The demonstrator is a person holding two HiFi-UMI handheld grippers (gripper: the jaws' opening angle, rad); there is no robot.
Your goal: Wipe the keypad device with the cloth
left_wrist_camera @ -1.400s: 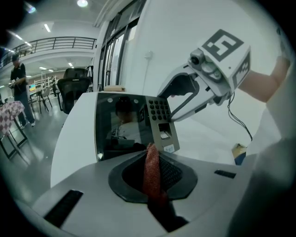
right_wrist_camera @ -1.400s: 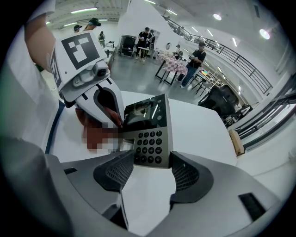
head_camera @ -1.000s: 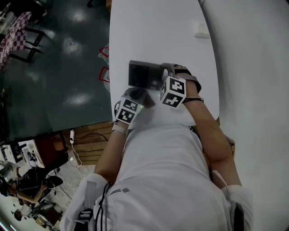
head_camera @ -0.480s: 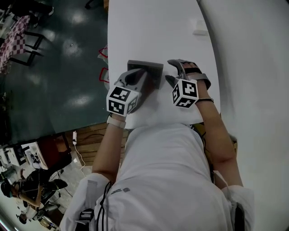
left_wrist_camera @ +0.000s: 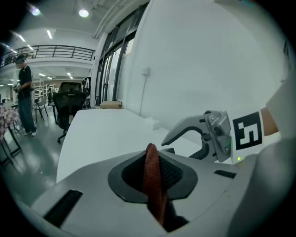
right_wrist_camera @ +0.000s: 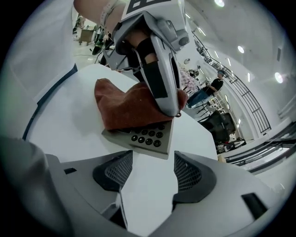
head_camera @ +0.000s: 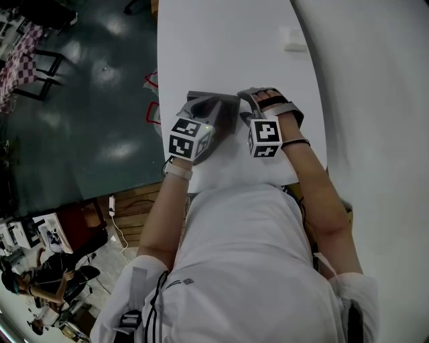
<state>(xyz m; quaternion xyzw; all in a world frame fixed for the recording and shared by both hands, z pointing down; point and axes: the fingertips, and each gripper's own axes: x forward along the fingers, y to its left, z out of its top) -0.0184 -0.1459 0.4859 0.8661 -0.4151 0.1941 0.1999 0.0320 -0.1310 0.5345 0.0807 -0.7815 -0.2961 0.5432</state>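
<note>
White table (head_camera: pixel 221 47): 1 keypad device (right_wrist_camera: pixel 155 139), 1 cloth (right_wrist_camera: pixel 125 104) in left gripper (left_wrist_camera: pixel 152 159).

— Class of premises?
— Open-plan office or lab hall, large.
— Fixtures listed?
— One long white surface (head_camera: pixel 221 47). One black swivel chair (left_wrist_camera: pixel 69 102). One mezzanine railing (left_wrist_camera: pixel 64 50), ceiling spotlights (left_wrist_camera: pixel 83 13) above. One tall glazed wall (left_wrist_camera: pixel 107 69).
— Floor?
— Dark, glossy floor (head_camera: pixel 87 114), reflecting the lamps. One person (left_wrist_camera: pixel 22 90) standing far off.
</note>
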